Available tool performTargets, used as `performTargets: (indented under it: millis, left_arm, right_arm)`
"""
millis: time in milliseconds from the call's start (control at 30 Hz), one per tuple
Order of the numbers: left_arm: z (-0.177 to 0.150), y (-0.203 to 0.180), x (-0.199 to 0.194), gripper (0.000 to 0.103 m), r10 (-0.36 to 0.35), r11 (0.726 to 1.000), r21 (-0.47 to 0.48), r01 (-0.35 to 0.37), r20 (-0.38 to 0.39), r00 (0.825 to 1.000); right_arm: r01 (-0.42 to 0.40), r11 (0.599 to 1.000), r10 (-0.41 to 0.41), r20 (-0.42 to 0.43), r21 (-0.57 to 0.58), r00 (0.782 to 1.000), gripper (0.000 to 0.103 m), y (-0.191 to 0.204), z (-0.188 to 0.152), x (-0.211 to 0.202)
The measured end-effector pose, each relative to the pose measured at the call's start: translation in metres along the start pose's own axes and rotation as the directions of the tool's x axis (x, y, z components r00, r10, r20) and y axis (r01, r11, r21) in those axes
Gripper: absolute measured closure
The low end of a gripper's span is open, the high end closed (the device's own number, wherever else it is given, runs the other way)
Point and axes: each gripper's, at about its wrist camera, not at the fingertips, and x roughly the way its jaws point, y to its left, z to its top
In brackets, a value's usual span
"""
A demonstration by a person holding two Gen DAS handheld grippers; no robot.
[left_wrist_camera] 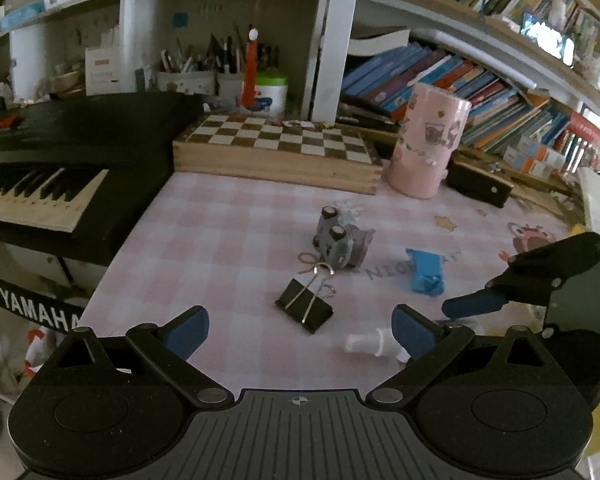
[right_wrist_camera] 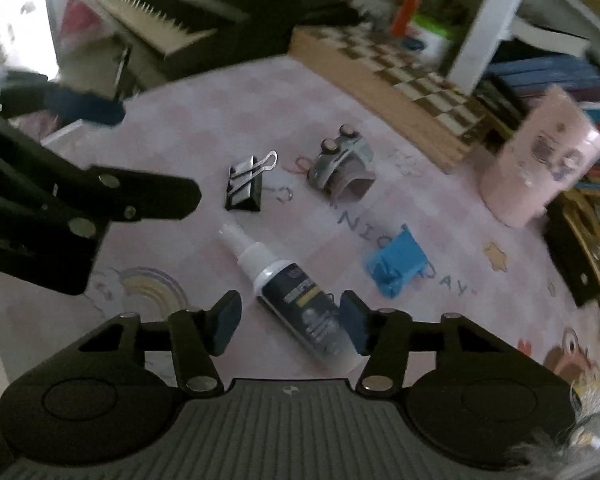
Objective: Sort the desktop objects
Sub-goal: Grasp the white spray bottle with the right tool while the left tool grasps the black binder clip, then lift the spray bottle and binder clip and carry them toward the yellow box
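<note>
On the pink checked desk mat lie a black binder clip [left_wrist_camera: 305, 309] [right_wrist_camera: 245, 185], a grey toy car on its side [left_wrist_camera: 339, 241] [right_wrist_camera: 340, 164], a crumpled blue piece [left_wrist_camera: 425, 271] [right_wrist_camera: 397, 266] and a small glue bottle with a white nozzle [right_wrist_camera: 290, 292] [left_wrist_camera: 374, 343]. My left gripper [left_wrist_camera: 300, 334] is open, just short of the clip. My right gripper [right_wrist_camera: 291, 322] is open with the bottle's dark body between its pads [right_wrist_camera: 354, 326]. A pink cylindrical holder [left_wrist_camera: 428, 142] [right_wrist_camera: 534, 164] stands at the back right.
A wooden chessboard box [left_wrist_camera: 276, 152] [right_wrist_camera: 384, 76] lies behind the objects. A Yamaha keyboard [left_wrist_camera: 40, 196] borders the mat on the left. Books [left_wrist_camera: 480, 96] fill the shelf at right. The other gripper shows at each view's edge: the right one [left_wrist_camera: 540, 276], the left one [right_wrist_camera: 80, 200].
</note>
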Motion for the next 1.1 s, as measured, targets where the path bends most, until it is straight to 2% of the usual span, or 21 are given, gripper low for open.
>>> performTargets:
  millis: [100, 133, 200, 233, 333, 433, 500, 667, 700, 733, 767, 1100]
  left_arm:
    - [0.002, 0.001, 0.013, 0.004, 0.004, 1.000, -0.004, -0.004, -0.022, 1.000]
    - [0.003, 0.000, 0.019, 0.004, 0.003, 1.000, -0.002, -0.004, -0.030, 1.000]
    - [0.004, -0.002, 0.028, 0.004, 0.001, 1.000, 0.003, 0.000, -0.042, 0.999]
    - [0.005, -0.003, 0.033, 0.004, -0.003, 1.000, 0.006, 0.003, -0.045, 0.999]
    - [0.007, -0.005, 0.046, 0.004, -0.019, 1.000, 0.006, 0.019, -0.055, 0.998]
    - [0.007, -0.004, 0.058, 0.005, -0.032, 0.999, 0.006, 0.033, -0.070, 0.997]
    - [0.006, -0.005, 0.067, 0.008, -0.028, 0.999, 0.015, 0.030, -0.081, 0.996]
    - [0.003, -0.009, 0.079, 0.029, 0.002, 0.998, 0.068, 0.003, -0.083, 0.997]
    - [0.003, -0.010, 0.079, 0.038, 0.010, 0.996, 0.087, -0.003, -0.078, 0.997]
    - [0.003, -0.011, 0.079, 0.052, 0.013, 0.995, 0.104, -0.006, -0.072, 0.997]
    - [0.003, -0.012, 0.079, 0.058, 0.016, 0.993, 0.118, -0.009, -0.066, 0.998]
    - [0.003, -0.008, 0.051, 0.058, -0.015, 0.994, 0.103, 0.018, -0.026, 1.000]
  right_arm:
    - [-0.009, 1.000, 0.009, -0.016, 0.004, 1.000, 0.056, -0.006, 0.001, 0.009]
    - [-0.009, 1.000, 0.010, -0.023, 0.022, 1.000, 0.058, -0.008, 0.001, 0.011]
    - [-0.008, 0.996, 0.012, -0.044, 0.086, 0.999, 0.072, -0.013, -0.002, 0.012]
    - [-0.011, 0.990, 0.019, -0.052, 0.141, 0.998, 0.072, -0.017, -0.005, 0.011]
    - [-0.057, 0.929, 0.082, -0.053, 0.366, 0.995, 0.072, -0.030, -0.019, 0.002]
    - [-0.067, 0.886, 0.097, -0.042, 0.460, 0.994, 0.072, -0.028, -0.033, -0.007]
    - [-0.063, 0.873, 0.088, -0.029, 0.483, 0.996, 0.072, -0.024, -0.040, -0.012]
    - [-0.065, 0.855, 0.078, -0.005, 0.515, 0.997, 0.072, -0.020, -0.047, -0.016]
    - [-0.066, 0.854, 0.079, -0.003, 0.517, 0.997, 0.072, -0.020, -0.047, -0.016]
    - [-0.069, 0.853, 0.081, -0.001, 0.517, 0.997, 0.072, -0.021, -0.047, -0.015]
    - [-0.071, 0.852, 0.083, 0.001, 0.518, 0.997, 0.072, -0.021, -0.047, -0.014]
    - [-0.054, 0.854, 0.042, 0.035, 0.518, 0.999, 0.073, -0.017, -0.048, -0.018]
